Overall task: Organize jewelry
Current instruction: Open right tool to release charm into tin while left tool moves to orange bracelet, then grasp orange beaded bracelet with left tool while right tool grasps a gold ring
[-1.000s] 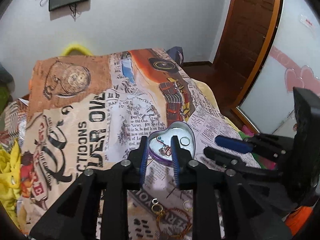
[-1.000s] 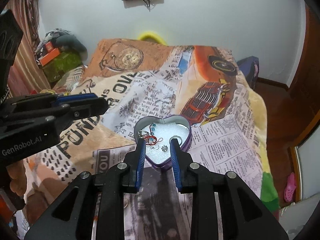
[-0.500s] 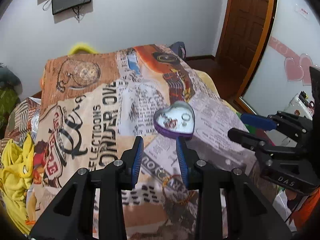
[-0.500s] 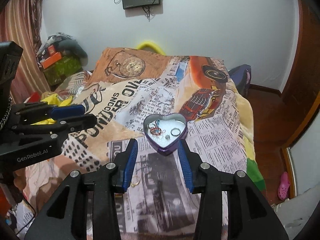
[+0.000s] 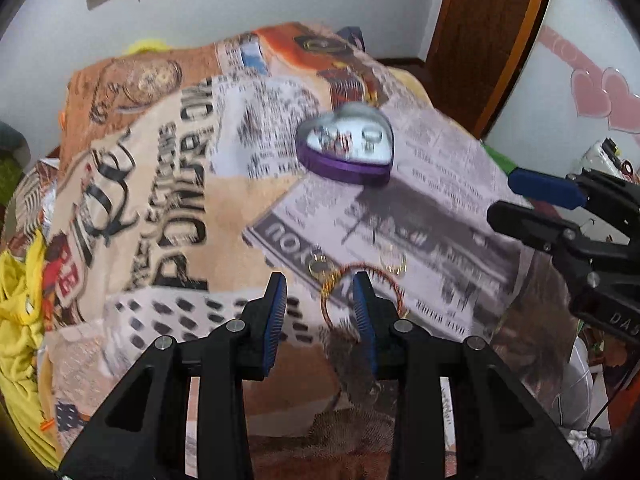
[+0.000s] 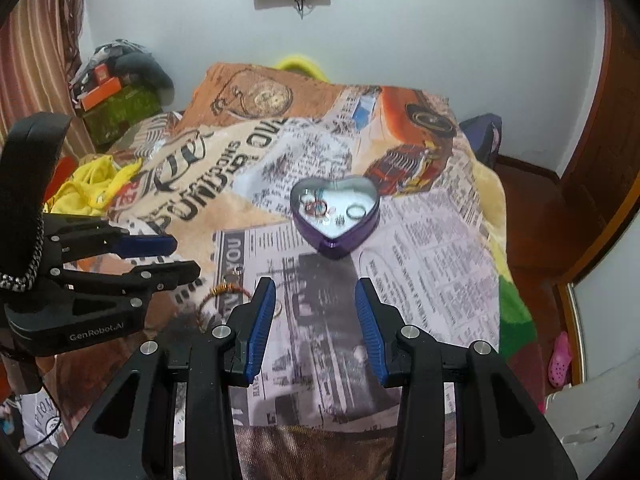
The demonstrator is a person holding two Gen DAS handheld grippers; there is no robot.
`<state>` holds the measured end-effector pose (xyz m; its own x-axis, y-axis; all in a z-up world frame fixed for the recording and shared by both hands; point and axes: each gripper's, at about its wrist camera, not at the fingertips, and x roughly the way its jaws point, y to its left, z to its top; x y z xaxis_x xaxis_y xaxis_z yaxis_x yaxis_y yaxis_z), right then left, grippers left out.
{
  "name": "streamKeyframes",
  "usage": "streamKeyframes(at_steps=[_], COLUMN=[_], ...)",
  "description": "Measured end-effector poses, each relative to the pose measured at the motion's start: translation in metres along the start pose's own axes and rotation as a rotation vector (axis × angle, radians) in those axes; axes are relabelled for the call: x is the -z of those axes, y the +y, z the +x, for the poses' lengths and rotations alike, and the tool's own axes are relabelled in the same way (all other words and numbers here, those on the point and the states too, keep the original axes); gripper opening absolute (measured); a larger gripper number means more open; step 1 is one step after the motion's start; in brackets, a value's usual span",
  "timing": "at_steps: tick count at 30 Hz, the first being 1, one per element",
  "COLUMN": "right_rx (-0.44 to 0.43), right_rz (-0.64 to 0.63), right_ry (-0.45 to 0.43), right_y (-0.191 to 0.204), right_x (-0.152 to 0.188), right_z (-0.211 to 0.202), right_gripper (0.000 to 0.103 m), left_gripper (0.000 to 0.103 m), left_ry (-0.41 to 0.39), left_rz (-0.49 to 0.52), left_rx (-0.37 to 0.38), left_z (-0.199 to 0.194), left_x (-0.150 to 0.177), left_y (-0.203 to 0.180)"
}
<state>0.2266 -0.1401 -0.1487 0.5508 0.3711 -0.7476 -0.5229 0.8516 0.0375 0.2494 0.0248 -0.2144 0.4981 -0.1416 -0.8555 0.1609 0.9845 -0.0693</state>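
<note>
A purple heart-shaped tin point(image 5: 347, 148) sits on the newspaper-print blanket, with rings and small pieces inside; it also shows in the right wrist view point(image 6: 335, 216). A copper-gold wire bangle point(image 5: 362, 292) and two gold rings point(image 5: 394, 262) lie on the blanket near the front edge. My left gripper point(image 5: 320, 306) is open and empty, just above the bangle. My right gripper point(image 6: 315, 322) is open and empty, held back from the tin. The bangle point(image 6: 218, 298) is partly hidden behind the right gripper's left finger.
The blanket point(image 6: 440, 264) covers a bed that drops off at the right and front. Yellow cloth point(image 6: 92, 184) lies at the left edge. A wooden door point(image 5: 488, 32) and floor are to the right. A pink shoe point(image 6: 560, 360) lies on the floor.
Both grippers have pulled back from the tin and opened wider. The left gripper has swung down toward the bangle and rings near the front edge.
</note>
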Motion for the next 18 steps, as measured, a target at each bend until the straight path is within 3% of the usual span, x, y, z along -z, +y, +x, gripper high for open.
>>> streamKeyframes(at_steps=[5,14,18], right_rx=[-0.009,-0.022,-0.028], right_rz=[0.013,0.029,0.041], right_ry=[0.04,0.101,0.096], right_y=[-0.002,-0.005,-0.005], right_x=[0.011,0.025,0.027], right_z=[0.011,0.027,0.026], right_gripper=[0.038,0.038,0.038], left_gripper=[0.033,0.023,0.007], left_ry=[0.051,0.053,0.043], left_rz=[0.001,-0.04,-0.038], left_rx=[0.015,0.084,0.088], left_z=[0.02,0.037,0.038], left_x=[0.01,0.008,0.011], left_y=[0.001,0.003,0.002])
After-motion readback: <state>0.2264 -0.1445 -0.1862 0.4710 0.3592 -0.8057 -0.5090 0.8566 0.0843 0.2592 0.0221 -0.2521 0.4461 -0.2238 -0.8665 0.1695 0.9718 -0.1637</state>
